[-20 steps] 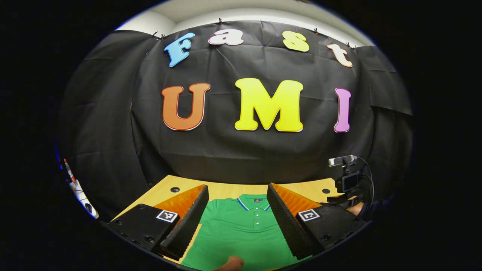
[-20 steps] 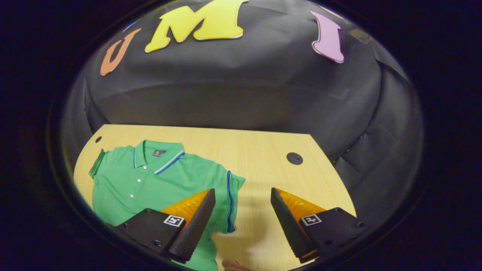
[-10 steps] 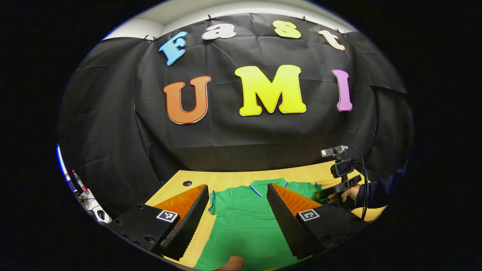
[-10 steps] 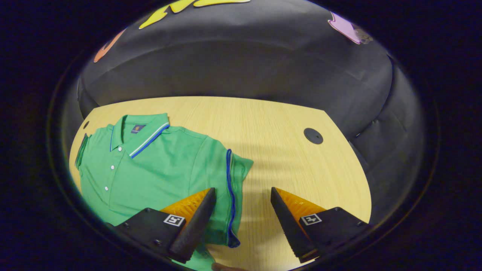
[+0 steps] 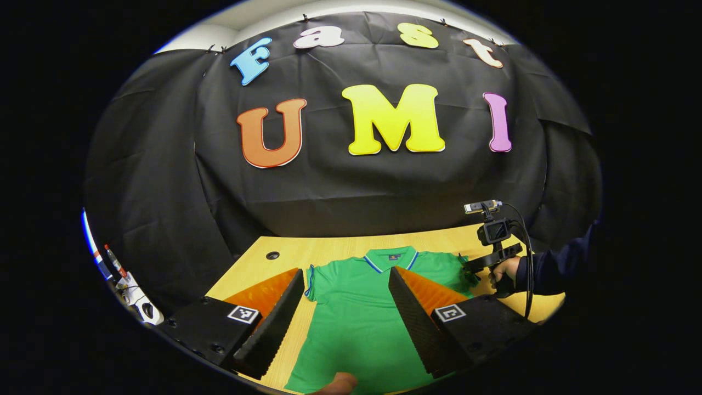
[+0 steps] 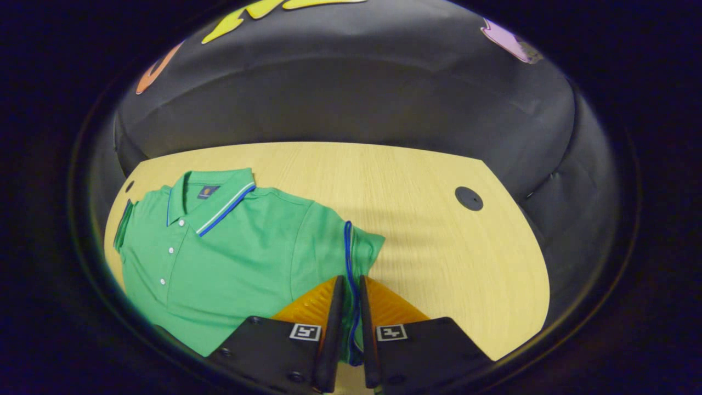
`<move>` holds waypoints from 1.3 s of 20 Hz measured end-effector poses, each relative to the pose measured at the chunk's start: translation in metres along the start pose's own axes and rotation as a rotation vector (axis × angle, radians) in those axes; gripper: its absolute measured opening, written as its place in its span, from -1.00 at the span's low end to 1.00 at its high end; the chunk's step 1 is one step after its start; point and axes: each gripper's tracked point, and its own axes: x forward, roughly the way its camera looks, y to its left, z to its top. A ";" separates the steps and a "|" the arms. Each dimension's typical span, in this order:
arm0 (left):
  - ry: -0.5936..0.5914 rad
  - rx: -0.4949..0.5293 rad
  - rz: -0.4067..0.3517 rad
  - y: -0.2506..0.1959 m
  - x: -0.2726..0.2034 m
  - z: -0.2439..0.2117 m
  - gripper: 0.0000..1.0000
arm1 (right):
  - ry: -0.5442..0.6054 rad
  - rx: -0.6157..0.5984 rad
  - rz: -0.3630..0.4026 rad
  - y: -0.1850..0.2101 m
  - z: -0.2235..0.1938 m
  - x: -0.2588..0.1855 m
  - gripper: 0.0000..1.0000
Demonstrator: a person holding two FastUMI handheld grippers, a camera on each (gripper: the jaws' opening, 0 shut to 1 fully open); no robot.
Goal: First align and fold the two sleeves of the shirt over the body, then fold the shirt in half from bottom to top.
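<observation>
Green polo shirt [image 6: 230, 258] lies face up and flat on a pale wooden table [image 6: 417, 219] in the booth, its collar [image 6: 211, 200] toward the black cloth wall [image 6: 340, 93] and its buttoned placket running down the chest. In the right gripper view, the right gripper [image 6: 347, 323] has its two fingers drawn close together on the blue-trimmed cuff of the shirt's sleeve [image 6: 351, 252], the blue hem line running straight down into the narrow slot between them; both fingers press on the fabric at the sleeve's outer edge. The opposite sleeve [image 6: 125, 225] lies spread at the far side of the shirt, near the table's edge. A round black cable port [image 6: 469, 198] sits in the tabletop well apart from the shirt.

In the left gripper view, the left gripper [image 5: 345, 312] hangs over the shirt's lower body [image 5: 356, 329] with its fingers wide apart and nothing between them but the green cloth beneath; whether they touch it cannot be told. Farther off in that view, a person's hand [image 5: 504, 270] in a dark sleeve [image 5: 554, 269] holds the right gripper at the shirt's sleeve edge, a small camera [image 5: 493, 230] and looping black cable [image 5: 526, 252] riding on top of it. A second cable port [image 5: 272, 255] marks the table's far corner, and a fingertip [image 5: 339, 383] shows at the bottom edge.
</observation>
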 end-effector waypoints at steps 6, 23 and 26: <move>0.009 0.008 0.011 0.001 -0.007 0.001 0.99 | -0.007 0.022 0.010 0.002 -0.001 0.000 -0.82; -0.035 -0.041 0.053 0.037 -0.042 0.007 1.00 | -0.158 -0.026 0.031 0.040 0.047 -0.061 -0.83; -0.017 -0.058 0.067 0.053 -0.045 -0.004 1.00 | -0.160 -0.071 0.054 0.071 0.045 -0.060 -0.83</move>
